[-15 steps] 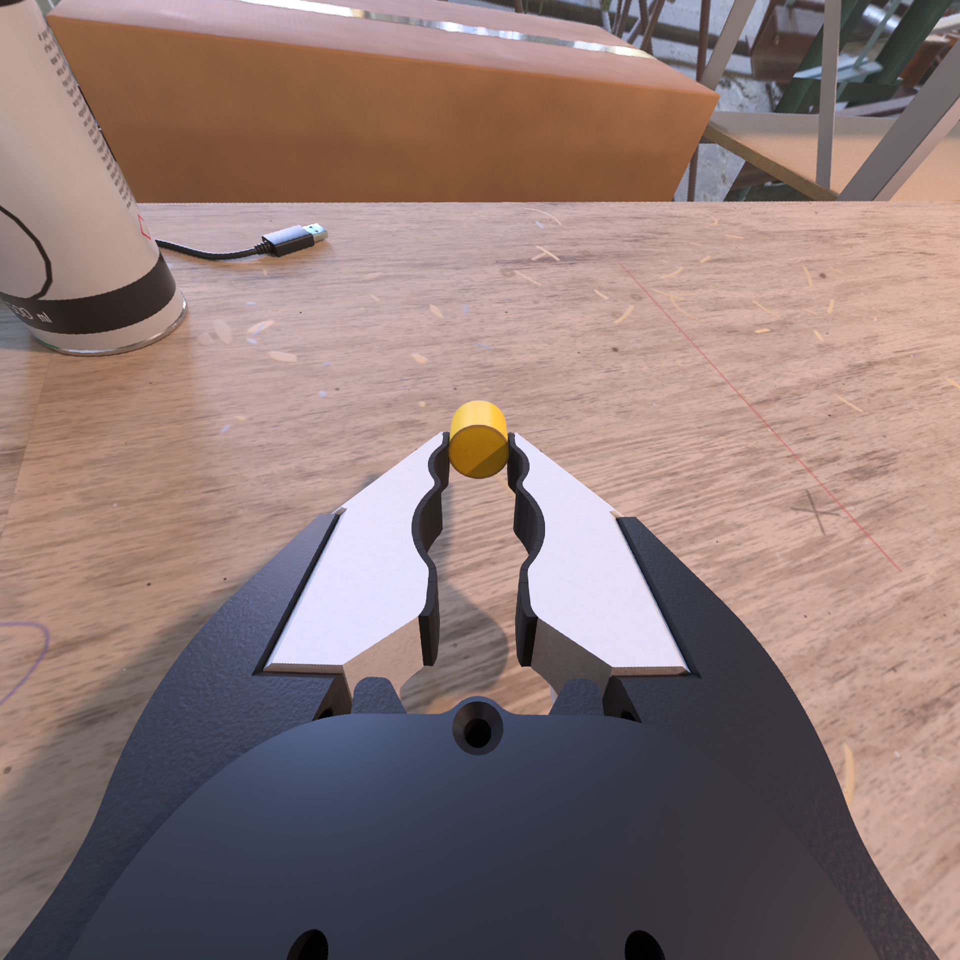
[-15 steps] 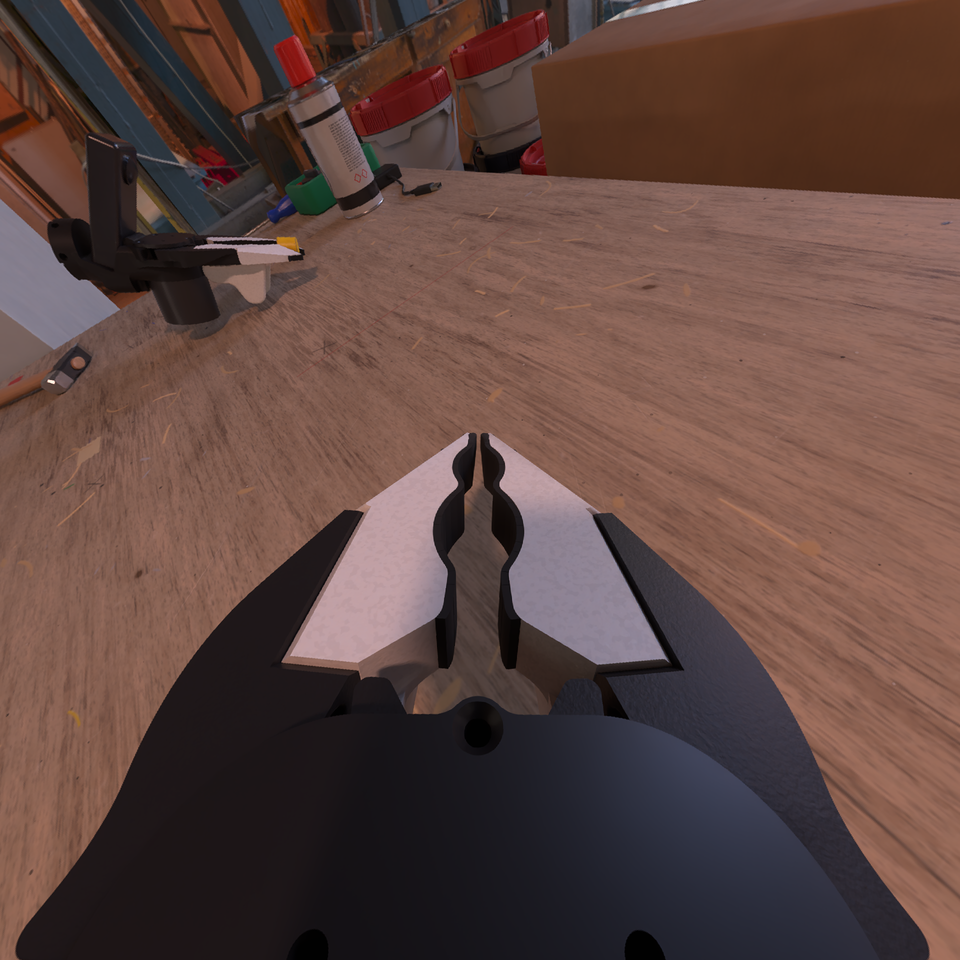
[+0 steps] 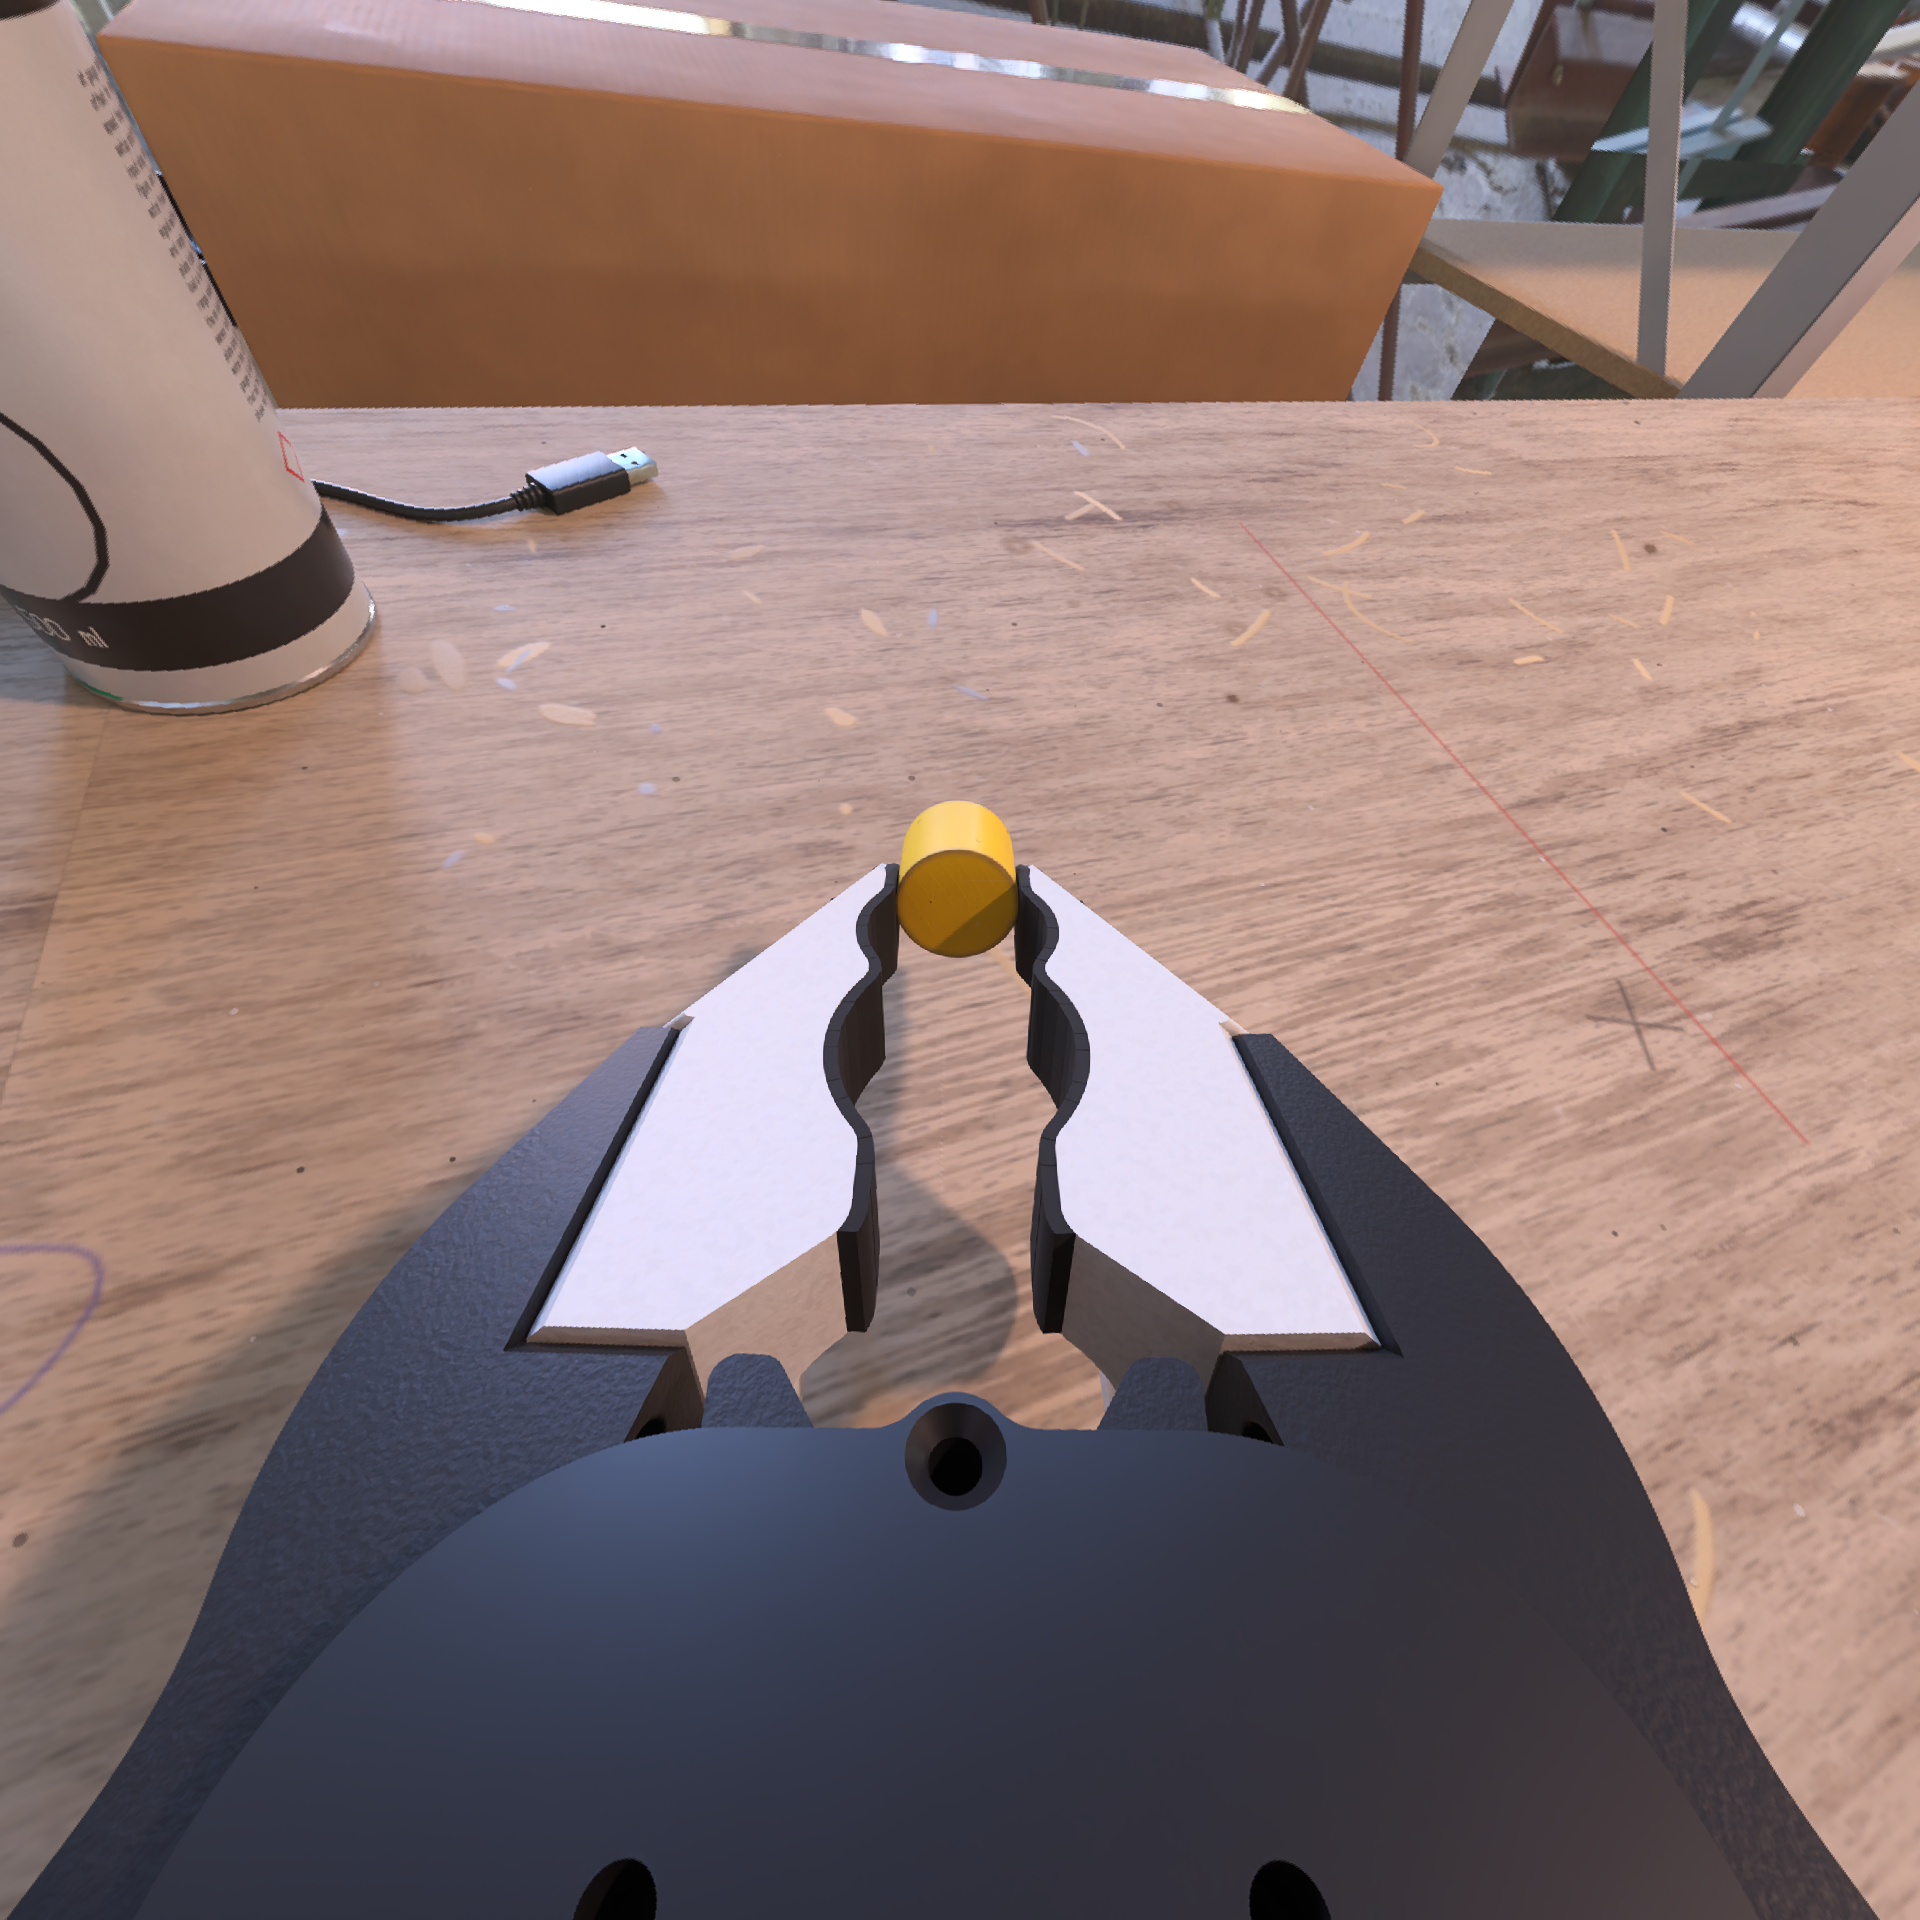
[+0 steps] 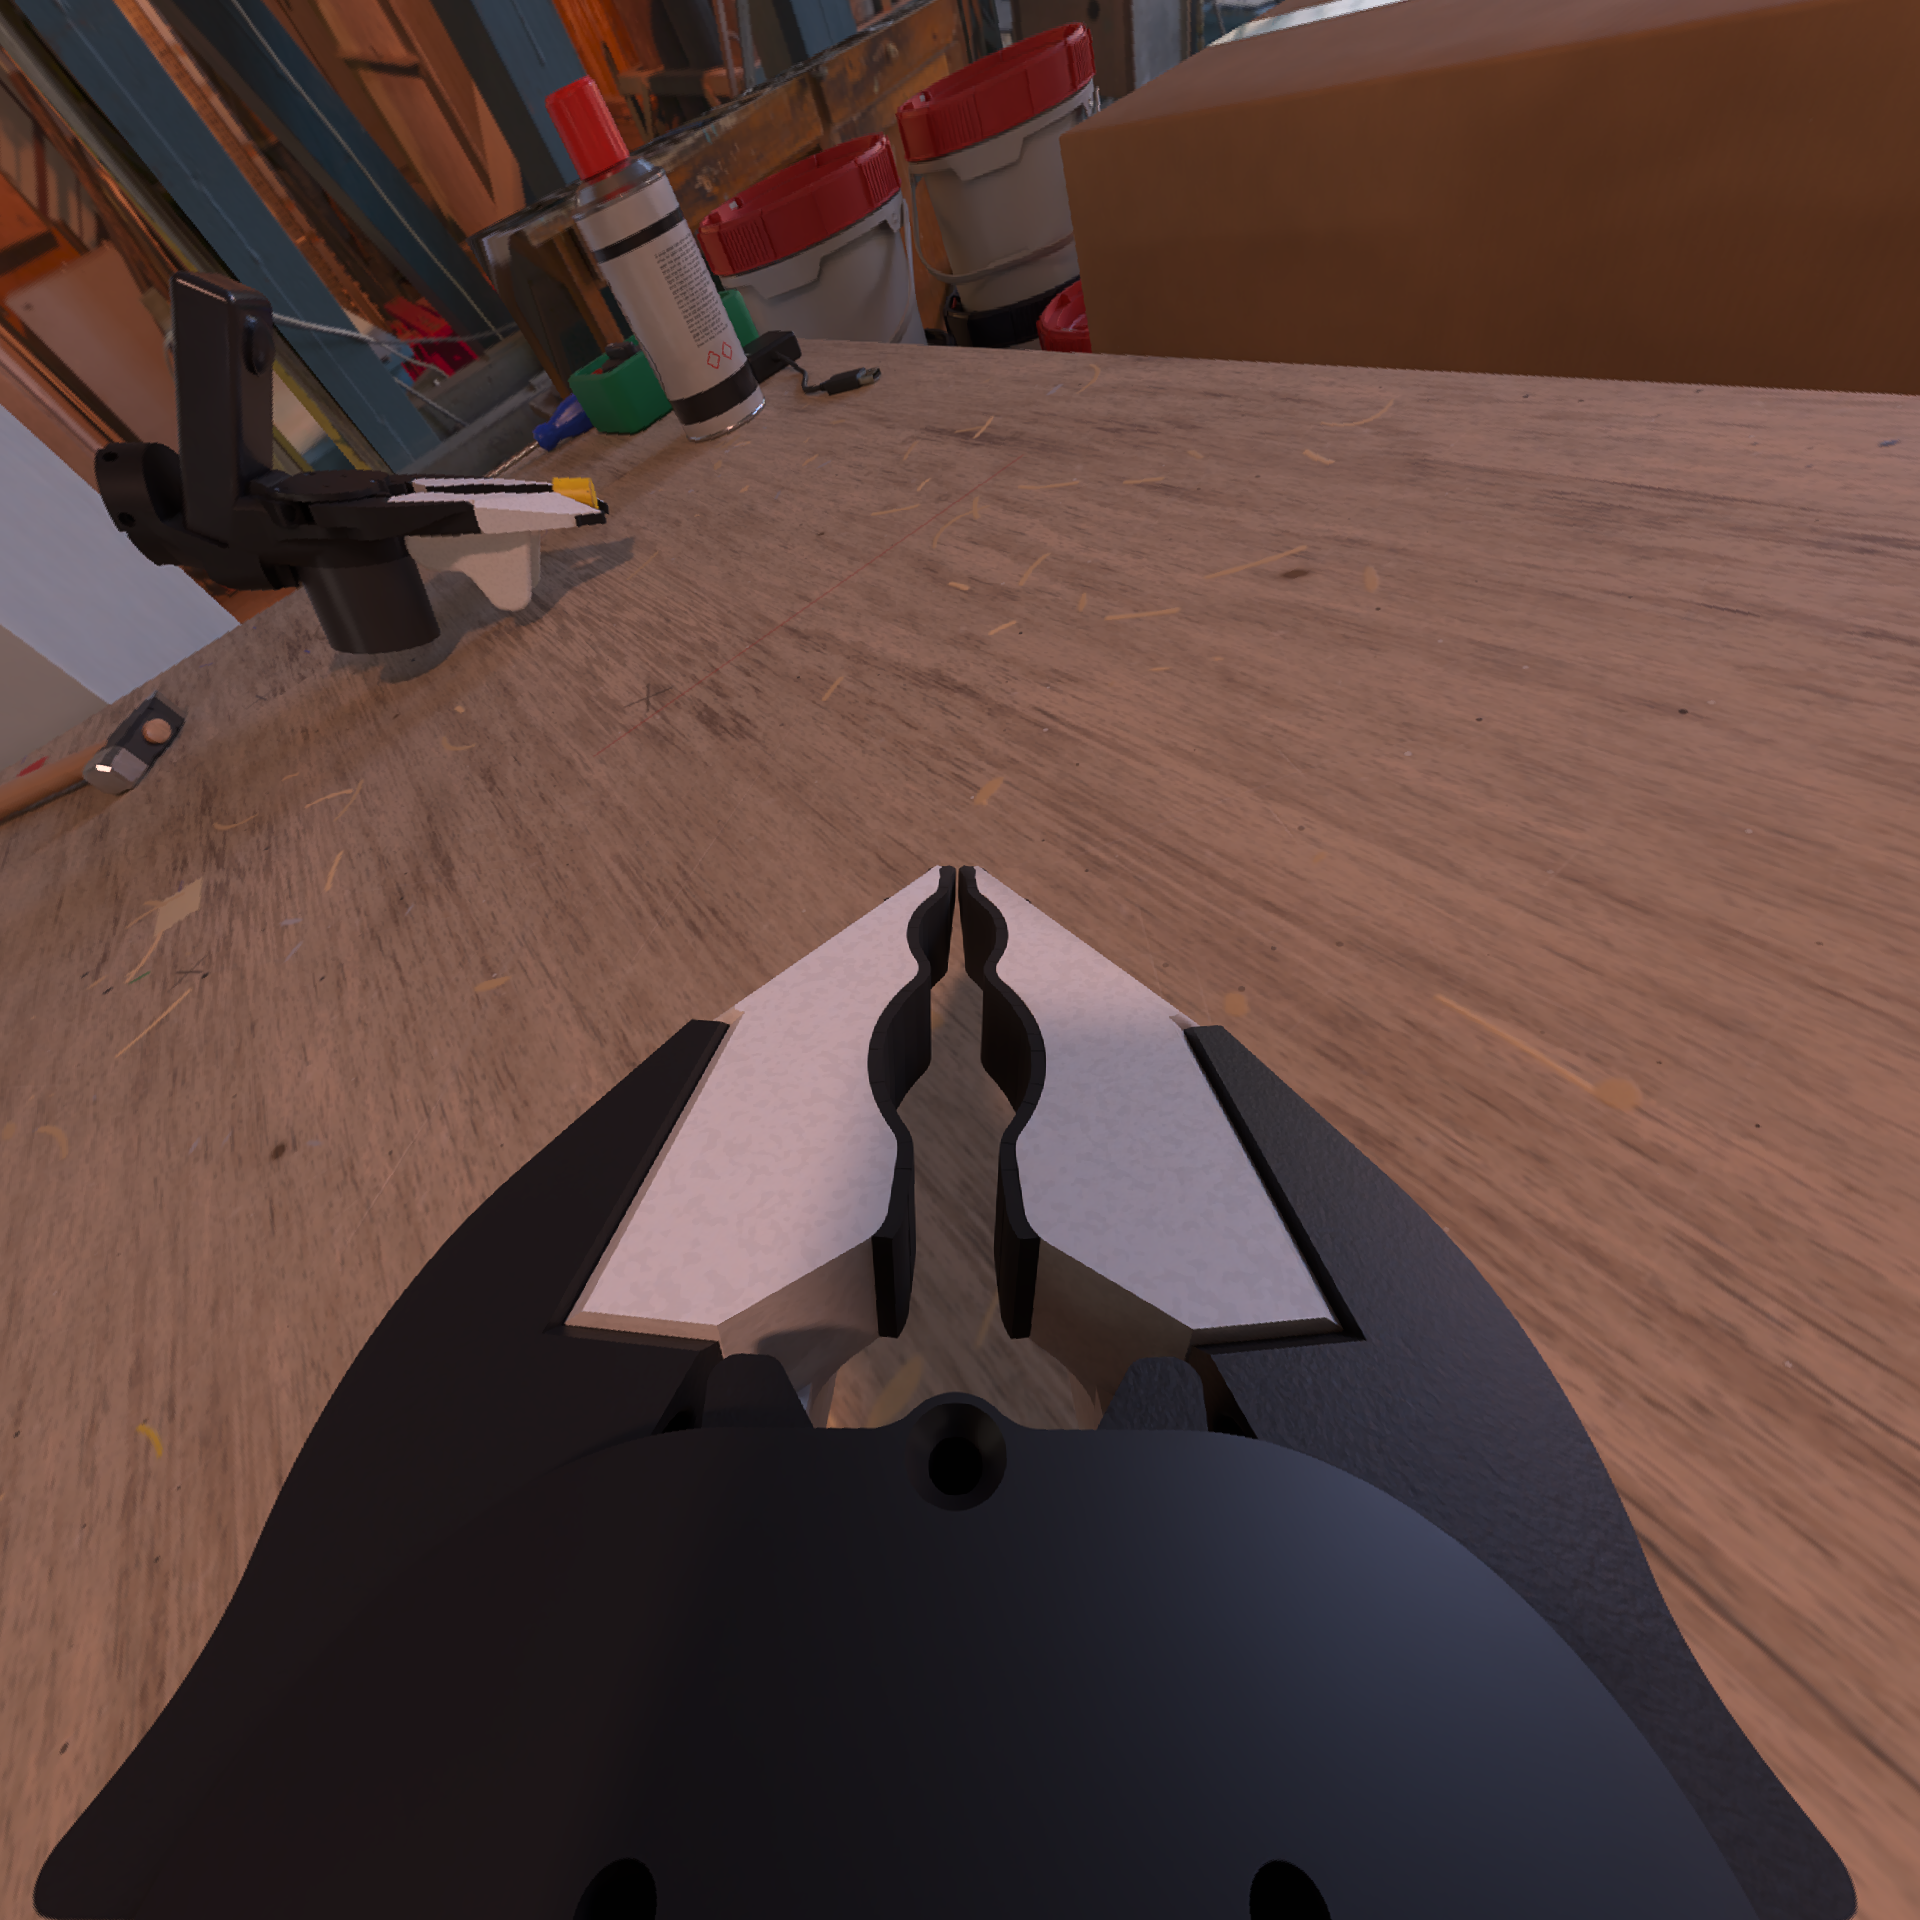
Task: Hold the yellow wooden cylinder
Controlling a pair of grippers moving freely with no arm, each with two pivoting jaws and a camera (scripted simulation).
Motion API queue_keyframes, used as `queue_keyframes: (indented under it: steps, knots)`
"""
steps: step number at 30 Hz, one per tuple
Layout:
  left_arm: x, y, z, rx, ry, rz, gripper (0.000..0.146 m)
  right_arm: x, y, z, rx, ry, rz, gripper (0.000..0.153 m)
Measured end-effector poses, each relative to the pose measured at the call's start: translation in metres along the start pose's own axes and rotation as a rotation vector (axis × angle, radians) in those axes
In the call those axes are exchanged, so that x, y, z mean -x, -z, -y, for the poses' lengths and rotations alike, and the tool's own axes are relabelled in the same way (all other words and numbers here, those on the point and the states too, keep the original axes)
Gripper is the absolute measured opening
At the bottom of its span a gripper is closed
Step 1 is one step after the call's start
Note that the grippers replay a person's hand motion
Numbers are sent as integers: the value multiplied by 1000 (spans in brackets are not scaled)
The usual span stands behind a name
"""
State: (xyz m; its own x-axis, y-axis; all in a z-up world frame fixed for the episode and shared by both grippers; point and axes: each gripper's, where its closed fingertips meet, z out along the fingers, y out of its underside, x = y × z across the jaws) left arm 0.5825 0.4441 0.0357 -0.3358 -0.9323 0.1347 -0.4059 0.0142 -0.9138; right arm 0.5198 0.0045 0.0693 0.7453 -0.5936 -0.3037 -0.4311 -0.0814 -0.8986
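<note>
The yellow wooden cylinder (image 3: 956, 883) lies on its side, end face toward the camera, pinched between the tips of my left gripper (image 3: 956, 909). The left gripper is shut on it, low over the wooden table (image 3: 1351, 831). In the right wrist view the left gripper (image 4: 587, 504) shows far off at the left with the yellow cylinder (image 4: 574, 486) at its tips. My right gripper (image 4: 956, 881) is shut and empty, with its jaws nearly touching, over bare table (image 4: 1351, 831) well away from the cylinder.
A white spray can (image 3: 156, 499) stands at the left, with a black USB cable (image 3: 582, 486) beside it. A large cardboard box (image 3: 779, 239) runs along the far edge. In the right wrist view there are red-lidded buckets (image 4: 831, 239) behind the table and a hammer (image 4: 114, 764) at the left edge.
</note>
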Motion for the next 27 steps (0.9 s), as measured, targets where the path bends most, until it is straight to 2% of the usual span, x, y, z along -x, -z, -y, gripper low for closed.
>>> queue_keyframes:
  steps: [8,27]
  knots:
    - [0,0,0,-2,0,2,21,-1,0,0,-2,-6,1,5]
    - [1,1,1,-16,-2,7,21,0,0,0,1,3,0,2]
